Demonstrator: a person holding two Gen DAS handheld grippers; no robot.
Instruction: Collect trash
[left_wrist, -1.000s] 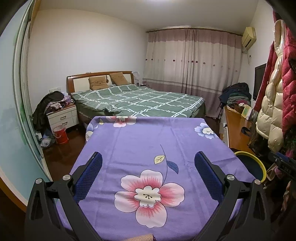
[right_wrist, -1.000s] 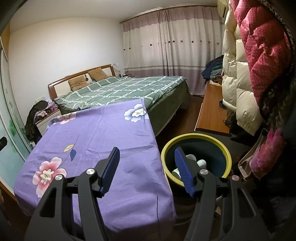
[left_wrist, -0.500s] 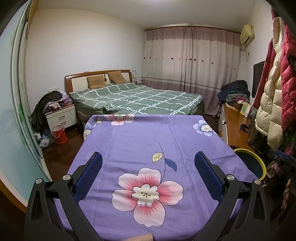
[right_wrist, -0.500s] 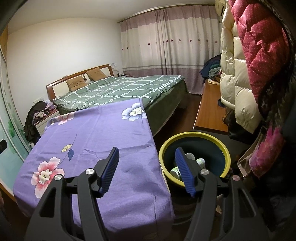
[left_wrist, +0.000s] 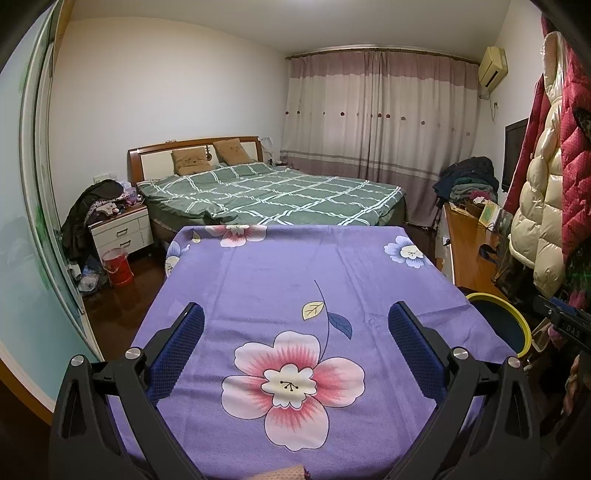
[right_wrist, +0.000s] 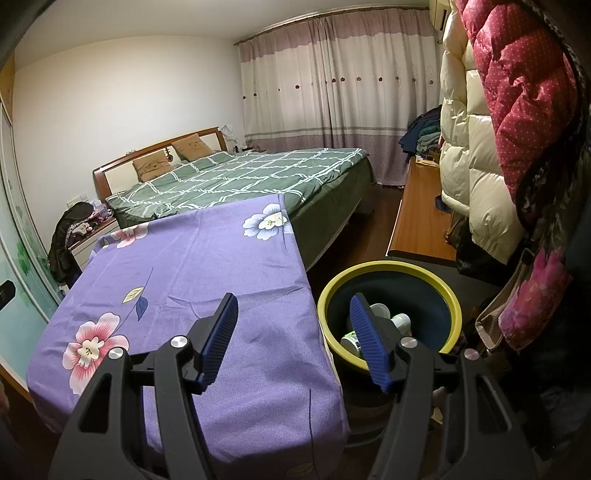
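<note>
A dark bin with a yellow rim (right_wrist: 391, 271) stands on the floor right of the table; white cups and small bottles (right_wrist: 400, 320) lie inside it. The bin's rim (left_wrist: 526, 328) also shows at the right edge of the left wrist view. My right gripper (right_wrist: 293, 304) is open and empty, hovering over the table's right edge beside the bin. My left gripper (left_wrist: 295, 312) is open and empty above the purple flowered tablecloth (left_wrist: 295, 266). No loose trash shows on the cloth.
A bed with a green checked cover (left_wrist: 273, 195) lies beyond the table. A nightstand (left_wrist: 122, 230) and a red bucket (left_wrist: 118, 267) stand at the left. A wooden desk (right_wrist: 421, 214) and hanging padded coats (right_wrist: 480, 147) crowd the right side.
The left wrist view has shifted slightly, so the table sits a little lower and nearer in it. The right gripper and the bin look the same.
</note>
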